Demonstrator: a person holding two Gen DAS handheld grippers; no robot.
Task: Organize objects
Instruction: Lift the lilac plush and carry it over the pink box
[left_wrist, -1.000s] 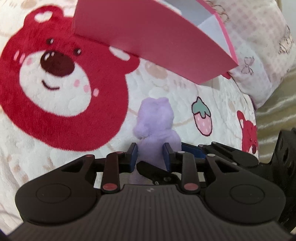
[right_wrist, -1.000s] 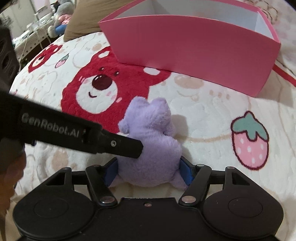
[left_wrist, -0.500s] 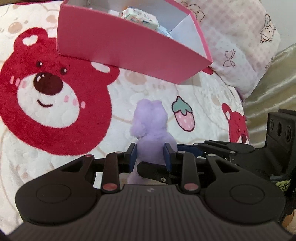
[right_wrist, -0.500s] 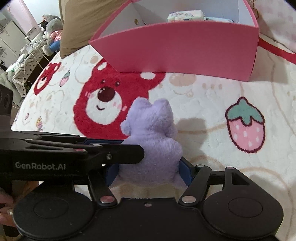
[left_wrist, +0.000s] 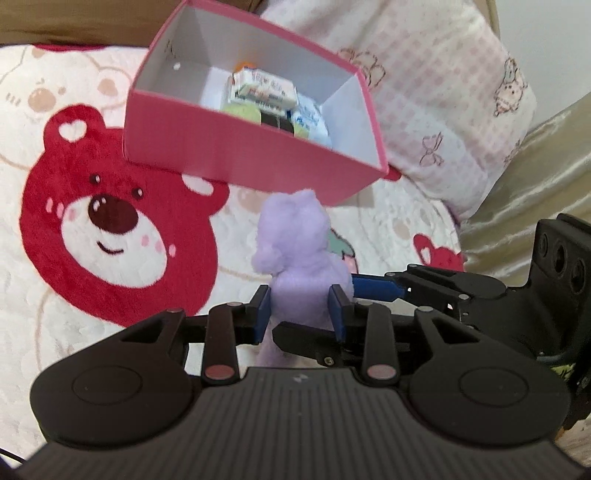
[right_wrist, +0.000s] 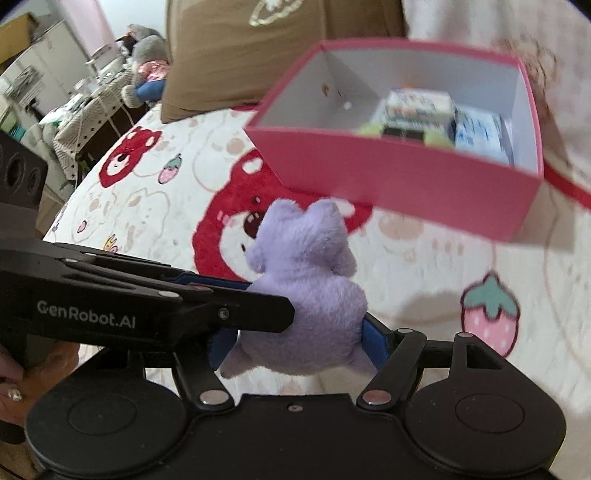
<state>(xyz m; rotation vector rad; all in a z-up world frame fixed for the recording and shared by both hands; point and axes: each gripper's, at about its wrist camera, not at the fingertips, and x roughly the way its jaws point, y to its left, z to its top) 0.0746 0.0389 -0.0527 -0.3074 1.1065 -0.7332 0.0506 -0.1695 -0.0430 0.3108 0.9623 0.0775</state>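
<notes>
A purple plush toy (left_wrist: 297, 254) is held in the air by both grippers, above a bear-print blanket (left_wrist: 92, 229). My left gripper (left_wrist: 301, 308) is shut on its lower body. My right gripper (right_wrist: 299, 341) is shut on it too, from the side; the toy (right_wrist: 310, 280) fills its jaws. The right gripper reaches in from the right in the left wrist view (left_wrist: 424, 288). A pink open box (left_wrist: 236, 155) lies ahead and below, with small packets (left_wrist: 264, 88) inside. The box also shows in the right wrist view (right_wrist: 399, 181).
A pink checked pillow (left_wrist: 436, 92) lies behind the box on the right. A brown cushion (right_wrist: 258, 48) is behind it on the left. The bed edge and room furniture (right_wrist: 74, 103) show at far left.
Both grippers have lifted the plush toy off the blanket and higher. The inside of the box and its packets have come into view from above.
</notes>
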